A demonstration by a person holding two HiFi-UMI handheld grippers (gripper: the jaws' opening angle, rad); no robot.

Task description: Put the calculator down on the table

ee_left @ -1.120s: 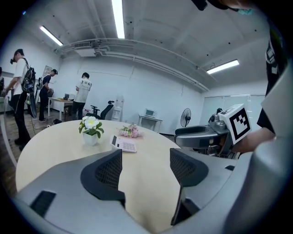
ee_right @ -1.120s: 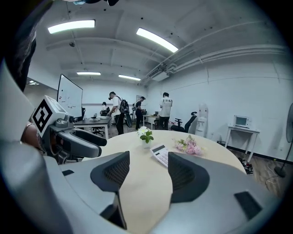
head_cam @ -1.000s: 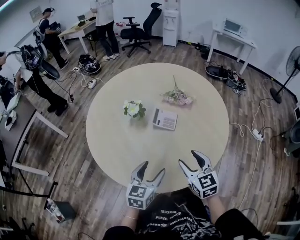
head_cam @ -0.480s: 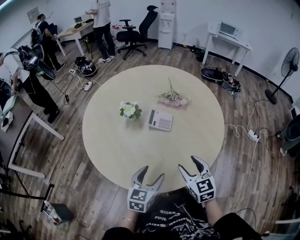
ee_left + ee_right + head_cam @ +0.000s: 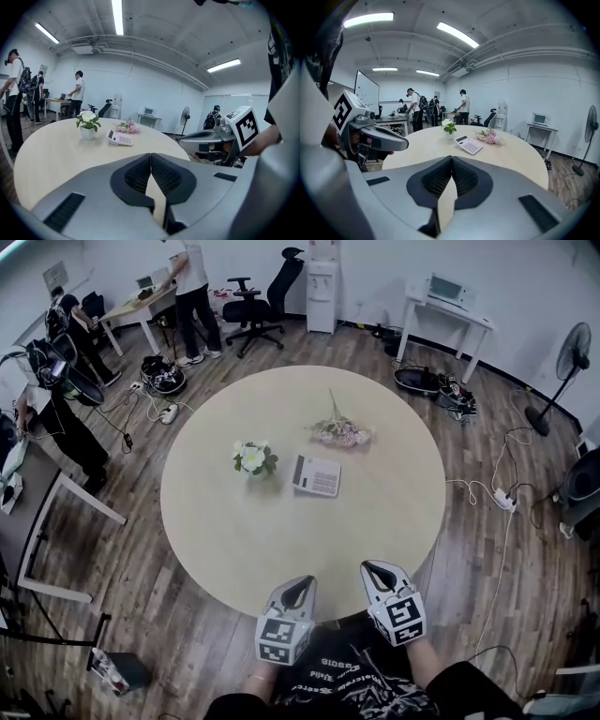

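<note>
1. Round, pale wooden surface (image 5: 234, 549) is seen on an office's plank floor.
2. The calculator (image 5: 316, 475) is laid flat near the surface's centre, just beside a potted flower (image 5: 253, 459) and near a pink bouquet (image 5: 342, 433).
3. The left gripper (image 5: 300, 585) and right gripper (image 5: 378, 570) are held at the near edge, well apart from the calculator. Both sets of fingers have just been closed together, with nothing between them.

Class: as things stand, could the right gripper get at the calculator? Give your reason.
Probably yes, with a forward stretch: only bare table lies between the right gripper and the calculator. The jaws, just closed on nothing, must reopen first.
</note>
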